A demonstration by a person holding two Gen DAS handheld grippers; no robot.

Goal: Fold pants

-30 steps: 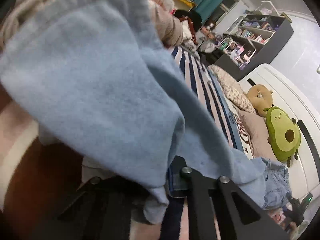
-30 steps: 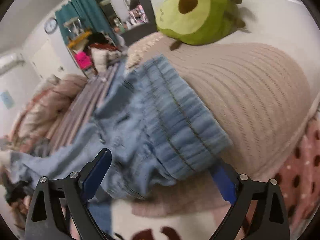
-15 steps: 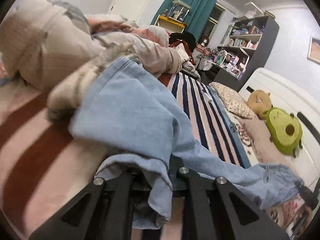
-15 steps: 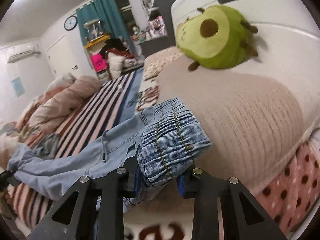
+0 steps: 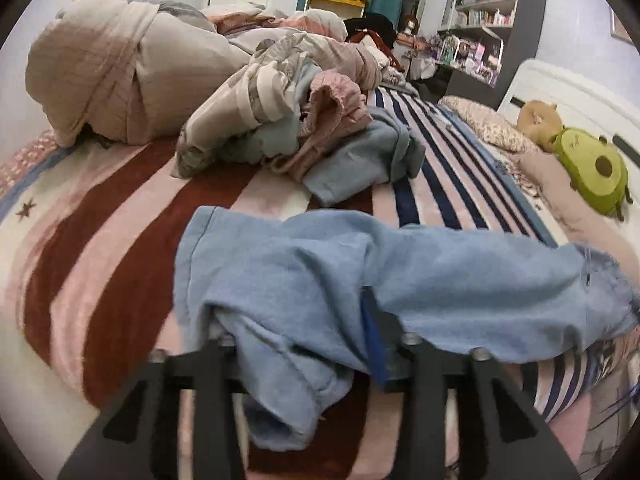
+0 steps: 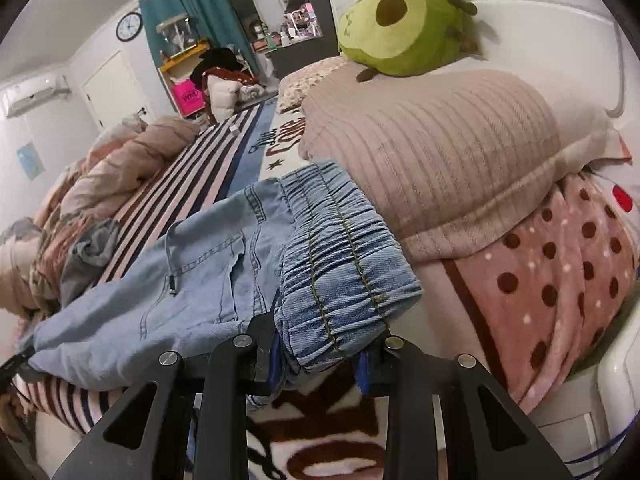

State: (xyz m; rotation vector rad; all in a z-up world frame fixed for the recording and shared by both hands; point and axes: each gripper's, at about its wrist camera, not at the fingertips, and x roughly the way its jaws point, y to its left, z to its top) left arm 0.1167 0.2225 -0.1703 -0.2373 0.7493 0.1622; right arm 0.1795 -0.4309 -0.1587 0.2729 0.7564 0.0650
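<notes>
Light blue denim pants (image 5: 400,268) lie stretched across the striped bed blanket (image 5: 100,232). My left gripper (image 5: 304,344) is shut on the leg end of the pants, the cloth bunched between its jaws and draped over them. In the right wrist view the pants (image 6: 180,280) run from the left edge to the elastic waistband (image 6: 340,256). My right gripper (image 6: 320,356) is shut on that waistband, low over the bed, just in front of a beige ribbed pillow (image 6: 440,160).
A heap of clothes and bedding (image 5: 280,100) lies behind the pants. An avocado plush (image 6: 400,24) sits on the pillow by the white headboard (image 6: 560,40). A pink dotted blanket (image 6: 560,280) lies to the right. Shelves (image 5: 480,20) stand beyond the bed.
My right gripper closed on the waistband. My left gripper brought the leg end down from in front of the camera, so the pants now lie stretched over the blanket.
</notes>
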